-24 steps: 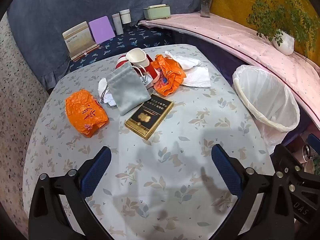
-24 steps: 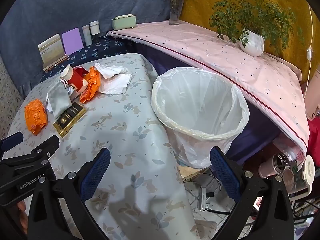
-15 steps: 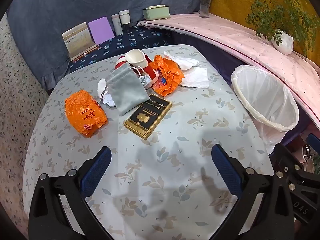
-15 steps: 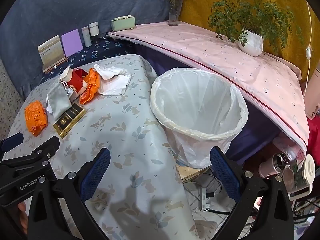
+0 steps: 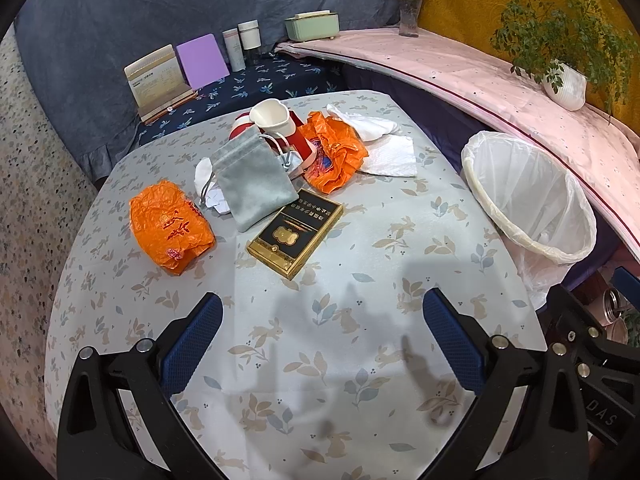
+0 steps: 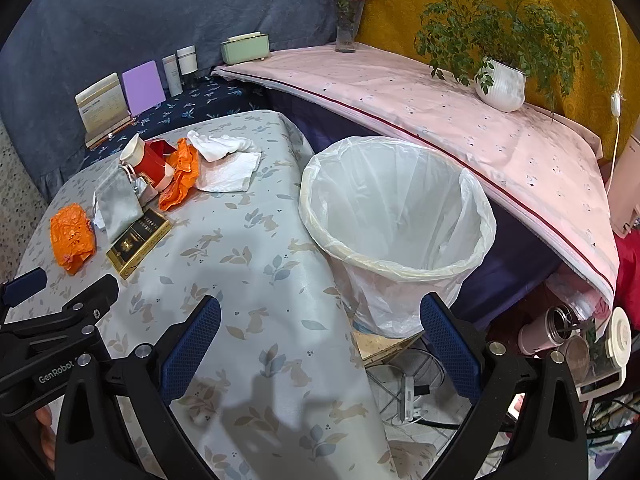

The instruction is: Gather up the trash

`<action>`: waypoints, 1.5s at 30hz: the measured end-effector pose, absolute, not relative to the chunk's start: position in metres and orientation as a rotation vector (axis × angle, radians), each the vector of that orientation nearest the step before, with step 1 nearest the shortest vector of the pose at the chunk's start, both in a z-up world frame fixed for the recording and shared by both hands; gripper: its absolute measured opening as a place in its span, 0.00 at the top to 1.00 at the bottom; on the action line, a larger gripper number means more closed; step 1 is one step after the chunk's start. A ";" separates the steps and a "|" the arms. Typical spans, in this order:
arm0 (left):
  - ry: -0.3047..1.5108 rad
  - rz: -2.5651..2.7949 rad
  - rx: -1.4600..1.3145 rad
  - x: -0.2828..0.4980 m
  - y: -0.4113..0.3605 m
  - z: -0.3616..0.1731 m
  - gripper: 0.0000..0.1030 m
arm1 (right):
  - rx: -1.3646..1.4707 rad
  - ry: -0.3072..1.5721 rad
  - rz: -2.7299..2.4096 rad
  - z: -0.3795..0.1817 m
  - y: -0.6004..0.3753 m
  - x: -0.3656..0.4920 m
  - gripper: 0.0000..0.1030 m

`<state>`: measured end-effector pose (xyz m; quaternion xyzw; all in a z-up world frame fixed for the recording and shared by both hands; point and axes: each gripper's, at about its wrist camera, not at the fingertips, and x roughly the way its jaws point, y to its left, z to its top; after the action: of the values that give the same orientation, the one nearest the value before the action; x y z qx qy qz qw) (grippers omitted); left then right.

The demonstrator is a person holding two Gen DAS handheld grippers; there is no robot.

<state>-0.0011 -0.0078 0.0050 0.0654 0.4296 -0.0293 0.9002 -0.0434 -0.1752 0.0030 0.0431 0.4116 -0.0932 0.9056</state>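
Trash lies on the floral tablecloth [image 5: 320, 340]: a crumpled orange bag [image 5: 170, 226] at the left, a grey drawstring pouch [image 5: 250, 184], a black-and-gold box [image 5: 296, 232], a second orange bag [image 5: 332, 152], white tissues [image 5: 390, 148] and a white cup on red packaging [image 5: 270, 116]. A bin lined with a white bag [image 6: 396, 216] stands off the table's right edge, also in the left wrist view as the bin [image 5: 528, 196]. My left gripper [image 5: 322, 340] is open over bare cloth, short of the box. My right gripper [image 6: 320, 344] is open above the table edge, near the bin.
A pink-covered ledge [image 6: 460, 120] runs behind the bin with a potted plant [image 6: 500, 84] and a flower vase [image 6: 346, 28]. Books, bottles and a green box [image 5: 312, 26] sit on a dark-blue bench behind the table. Flasks and cables [image 6: 568, 336] clutter the floor at the right.
Both views have barely shifted; the trash and the bin sit slightly lower and left in frame. Both grippers stay wide open and nothing has been picked up.
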 end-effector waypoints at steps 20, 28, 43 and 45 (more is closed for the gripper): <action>0.887 -0.064 0.132 -0.002 -0.008 0.007 0.07 | 0.092 0.844 -0.195 0.003 -0.176 -0.043 0.07; 0.882 -0.066 0.124 -0.001 -0.002 0.008 0.07 | 0.092 0.839 -0.201 0.003 -0.173 -0.041 0.07; 0.880 -0.067 0.123 0.000 -0.002 0.008 0.07 | 0.093 0.829 -0.206 0.004 -0.173 -0.043 0.07; 0.877 -0.068 0.124 0.000 -0.002 0.009 0.07 | 0.094 0.828 -0.208 0.004 -0.174 -0.043 0.07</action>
<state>-0.0004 -0.0023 0.0086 0.0601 0.4244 -0.0330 0.9029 -0.0433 -0.1736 0.0042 0.0454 0.4012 -0.1006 0.9093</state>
